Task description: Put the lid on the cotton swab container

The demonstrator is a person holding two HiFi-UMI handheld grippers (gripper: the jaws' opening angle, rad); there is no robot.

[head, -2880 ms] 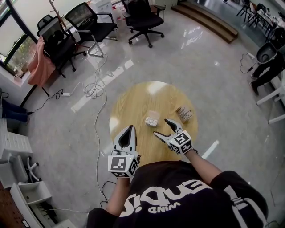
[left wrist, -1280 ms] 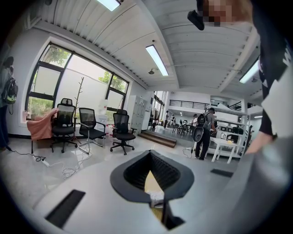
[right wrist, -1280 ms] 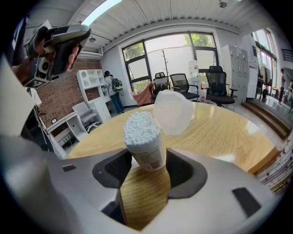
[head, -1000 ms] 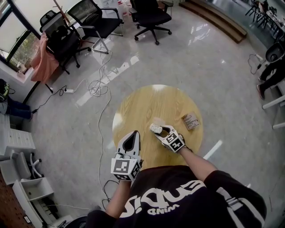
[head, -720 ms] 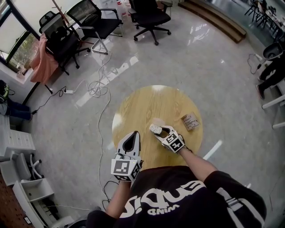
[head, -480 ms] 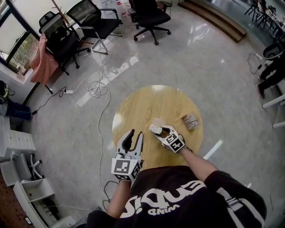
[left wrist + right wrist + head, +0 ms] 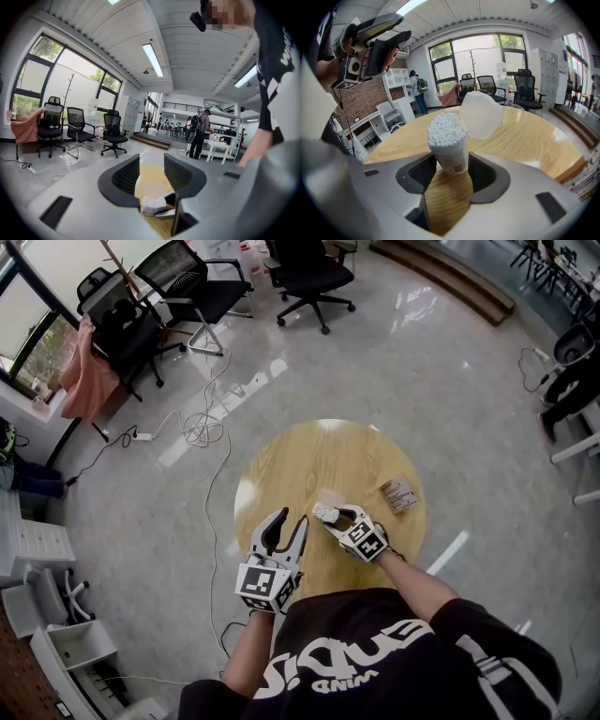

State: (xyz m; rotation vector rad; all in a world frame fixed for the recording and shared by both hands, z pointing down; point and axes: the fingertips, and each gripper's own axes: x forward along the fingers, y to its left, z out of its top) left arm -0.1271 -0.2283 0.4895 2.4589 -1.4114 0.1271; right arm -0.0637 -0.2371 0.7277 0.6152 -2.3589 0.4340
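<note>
Nearest, at 7 o'clock of the bench [image 7: 309,460]: left tongs [image 7: 288,518], above the rim. Opening just now, with nothing between the pads. Probably preparing to fetch the lid, to judge from the task.

Just beyond, a little toward 6 o'clock from the bench centre: right tongs [image 7: 452,172], closed on the lower body of the cotton swab container [image 7: 449,145], mouth up and swab tips bare. Gripping low, likely to steady the container and to leave the top free for capping. Standing on the wood or lifted off: cannot tell.

Behind the container, at 1 o'clock in the right gripper view: translucent lid [image 7: 480,115], not yet on. Touching the container or not: cannot tell from this angle.

Farther, near the 3 o'clock rim: a small printed box [image 7: 398,494], well apart from both tongs.

Only in the right gripper view: the lid and the grip itself. No finding the lid in the head view, too pale there; instead, both tongs and the whole bench at once. In the left gripper view: a look between spread pads toward the container, no lid.

Farthest, at 11 to 12 o'clock: office chairs [image 7: 305,268] and a cable [image 7: 199,427] on the floor [image 7: 450,362].
</note>
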